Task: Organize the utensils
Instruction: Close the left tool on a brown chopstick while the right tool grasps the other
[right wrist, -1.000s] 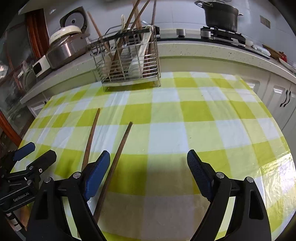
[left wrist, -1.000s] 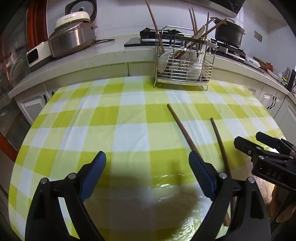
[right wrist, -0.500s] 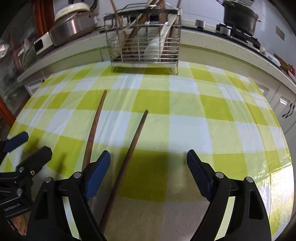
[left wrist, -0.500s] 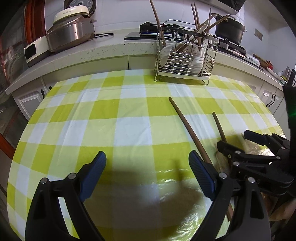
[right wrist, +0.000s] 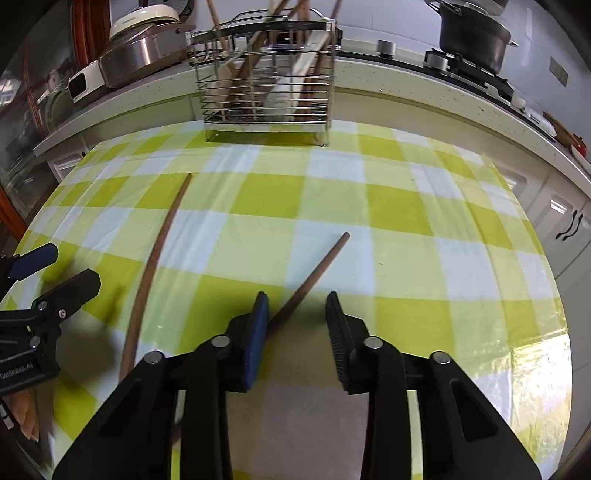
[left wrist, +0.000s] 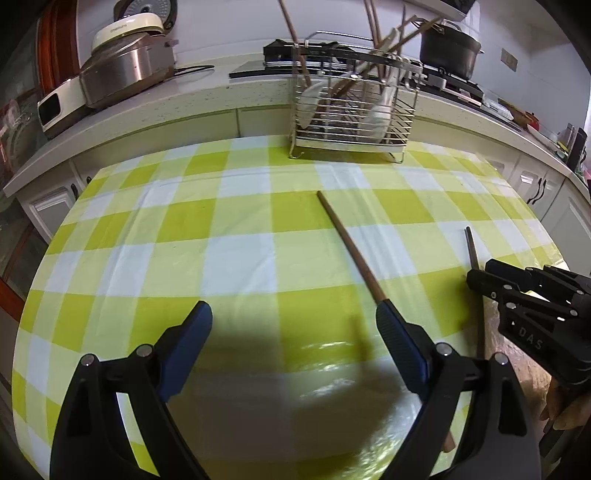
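Note:
Two long wooden sticks lie on the green checked tablecloth. In the right wrist view the right stick [right wrist: 314, 275] runs between the fingers of my right gripper [right wrist: 297, 308]; the jaws have narrowed around it, with a gap still on the right side. The left stick [right wrist: 155, 258] lies beside it. In the left wrist view my left gripper [left wrist: 293, 330] is wide open and empty, with the long stick [left wrist: 351, 245] passing by its right finger. The right gripper [left wrist: 517, 295] shows at right over the other stick [left wrist: 472, 249]. A wire utensil rack [right wrist: 266, 81] stands at the table's far edge.
The rack [left wrist: 351, 107] holds several wooden utensils and white spoons. Behind it runs a counter with a rice cooker [left wrist: 125, 66] at left and a black pot [right wrist: 472, 33] on a stove at right. White cabinets [right wrist: 569, 225] stand to the right.
My right gripper has moved left over the right stick and its jaws have narrowed around it. The left gripper has shifted slightly and stays wide open.

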`<state>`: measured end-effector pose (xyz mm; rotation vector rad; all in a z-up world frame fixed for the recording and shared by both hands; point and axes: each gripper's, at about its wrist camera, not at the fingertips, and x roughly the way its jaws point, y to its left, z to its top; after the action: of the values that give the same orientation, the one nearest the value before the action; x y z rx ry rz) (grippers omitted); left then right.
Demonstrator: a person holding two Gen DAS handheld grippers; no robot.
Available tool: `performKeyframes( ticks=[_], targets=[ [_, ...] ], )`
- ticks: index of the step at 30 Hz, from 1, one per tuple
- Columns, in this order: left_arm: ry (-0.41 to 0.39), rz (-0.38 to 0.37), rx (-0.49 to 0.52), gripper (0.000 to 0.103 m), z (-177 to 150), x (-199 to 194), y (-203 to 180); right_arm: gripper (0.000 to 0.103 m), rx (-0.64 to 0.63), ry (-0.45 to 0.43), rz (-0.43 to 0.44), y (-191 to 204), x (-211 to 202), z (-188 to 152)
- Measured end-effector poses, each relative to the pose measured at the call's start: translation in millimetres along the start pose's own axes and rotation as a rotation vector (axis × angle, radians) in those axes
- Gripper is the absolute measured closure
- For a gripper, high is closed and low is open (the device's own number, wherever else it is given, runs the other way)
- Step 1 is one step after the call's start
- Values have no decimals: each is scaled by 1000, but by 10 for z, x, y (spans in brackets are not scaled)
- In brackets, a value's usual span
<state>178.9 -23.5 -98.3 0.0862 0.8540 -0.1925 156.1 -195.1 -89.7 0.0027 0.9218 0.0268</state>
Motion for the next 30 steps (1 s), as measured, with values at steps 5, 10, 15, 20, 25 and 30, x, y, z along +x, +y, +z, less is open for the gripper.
performKeyframes(
  ticks=[5, 10, 15, 20, 25, 30],
  targets=[
    [12, -16, 0, 16, 70, 65, -134, 75, 21, 11, 17, -56, -30, -36],
    [45, -14, 24, 26, 149, 207, -276, 75, 21, 13, 35, -43, -76, -99],
    [86, -36, 31, 45, 147, 326, -320, 76, 14, 13, 54, -93, -102, -128],
    [70, -43, 93, 67, 114, 313, -435, 87, -10, -11, 85, -100, -106, -154],
    [63, -63, 130, 90, 52, 258, -390, 92, -31, -16, 152, -58, -58, -94],
    [71, -78, 146, 95, -36, 172, -148, 91, -55, -2, 198, -15, -31, -50]
  ],
)
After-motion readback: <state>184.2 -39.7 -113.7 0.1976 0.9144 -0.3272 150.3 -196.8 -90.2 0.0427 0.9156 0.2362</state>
